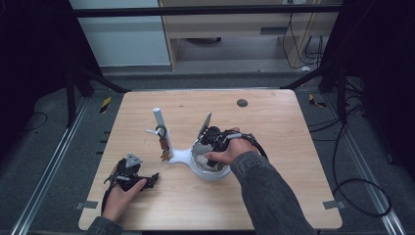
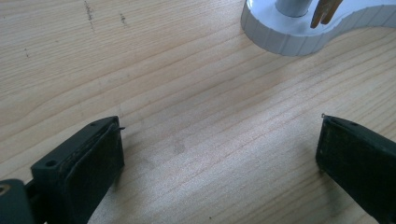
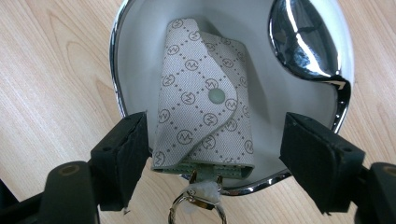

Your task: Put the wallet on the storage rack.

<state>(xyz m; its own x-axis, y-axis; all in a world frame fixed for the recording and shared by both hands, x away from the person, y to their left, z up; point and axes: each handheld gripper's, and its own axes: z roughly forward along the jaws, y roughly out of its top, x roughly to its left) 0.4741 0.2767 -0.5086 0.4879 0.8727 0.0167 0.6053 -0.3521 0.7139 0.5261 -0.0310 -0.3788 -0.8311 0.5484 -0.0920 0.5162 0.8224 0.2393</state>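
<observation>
Wood grain runs under the left gripper [image 1: 147, 180], which rests low on the table [image 1: 274, 147] at the near left; its jaws stand wide apart with nothing between them, and ahead of them, up and to the right in the left gripper view, sits the rounded end of the white stand base [image 2: 280, 37] with a grey post [image 2: 292, 5] rising from it. From above, that post [image 1: 160, 128] carries a few small hanging items that I cannot make out. Moving right, the base curves into a shiny chrome-rimmed dish [image 1: 211, 172], and the right gripper [image 1: 211, 142] hangs directly over it, pointing down. The right gripper view gives what the high view hides under the hand: a patterned key pouch [image 3: 203, 100] lying inside the dish [image 3: 140, 60], its long axis running away from the jaws, snap flap closed, with its metal ring [image 3: 196, 207] hanging over the near rim towards the tool. The jaws are released, one on each side of the pouch's near end; the left one looks just beside its edge and the right one stands clear. I judge the right hand is the nearer by far, and a squeeze across the pouch's narrow width is what the next move turns on.
</observation>
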